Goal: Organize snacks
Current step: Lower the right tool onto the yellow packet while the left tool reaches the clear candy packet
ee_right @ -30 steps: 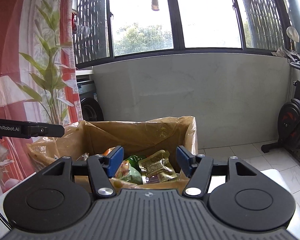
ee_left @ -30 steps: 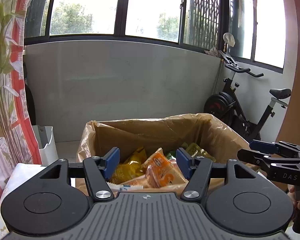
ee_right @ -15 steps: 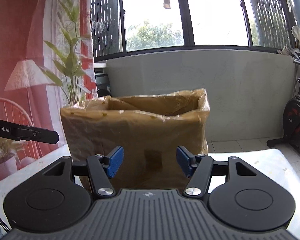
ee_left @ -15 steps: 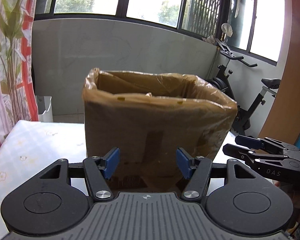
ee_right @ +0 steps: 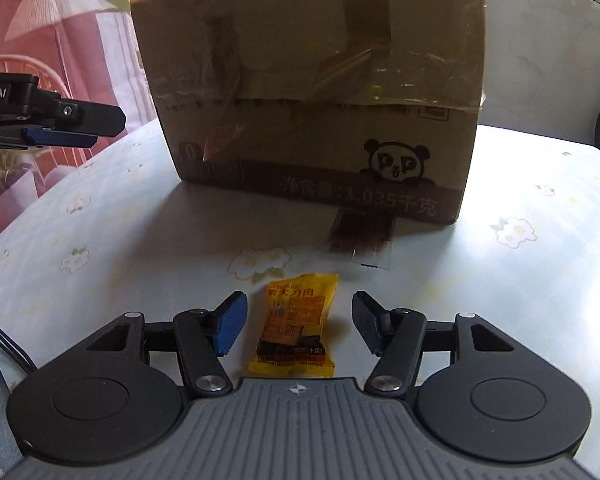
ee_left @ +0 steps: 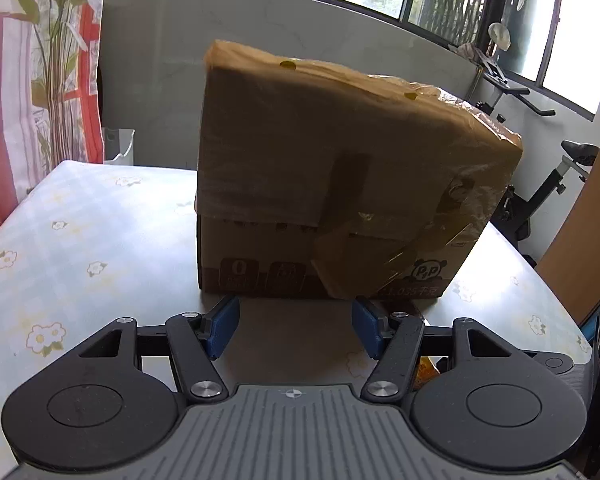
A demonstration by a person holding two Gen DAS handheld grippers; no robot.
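A tall brown cardboard box (ee_left: 340,184) wrapped in clear tape stands on the table; it also shows in the right wrist view (ee_right: 316,92), with a panda logo. A small yellow snack packet (ee_right: 294,326) lies flat on the table in front of the box. My right gripper (ee_right: 296,326) is open, low over the table, with the packet between its blue pads, not touching them. My left gripper (ee_left: 296,330) is open and empty, low in front of the box. The box's inside is hidden from this height.
The table (ee_left: 80,232) has a pale flowered cloth. A loose strip of tape (ee_right: 360,240) lies at the box's foot. The left gripper's fingers (ee_right: 68,126) show at the left of the right wrist view. An exercise bike (ee_left: 540,184) stands behind on the right.
Both grippers have dropped from above the box's open top to table height in front of it. The snacks inside are out of sight; the yellow packet has come into the right view.
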